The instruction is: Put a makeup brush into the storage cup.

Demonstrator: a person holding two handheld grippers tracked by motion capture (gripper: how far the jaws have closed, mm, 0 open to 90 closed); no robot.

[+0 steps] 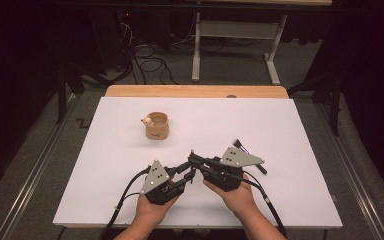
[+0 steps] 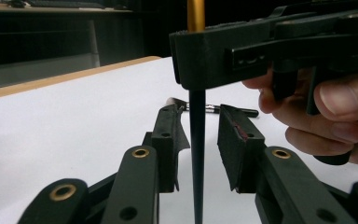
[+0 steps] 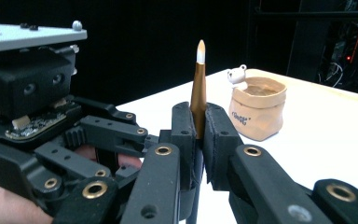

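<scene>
Brush (image 3: 198, 88): upright in your right gripper (image 3: 196, 140) — clamped.
Left gripper (image 2: 197, 140): jaws narrowly apart around handle, released.
Left: pot (image 1: 157, 125) ahead — brush not in.

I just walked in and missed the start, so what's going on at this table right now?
A person works at a white table with a gripper in each hand. The right gripper is shut on a thin brush, holding it upright with its gold part and pale tip on top. The left gripper has its jaws on either side of the brush's dark handle, not pressing it. A small tan pot and another brush sit farther back.
</scene>
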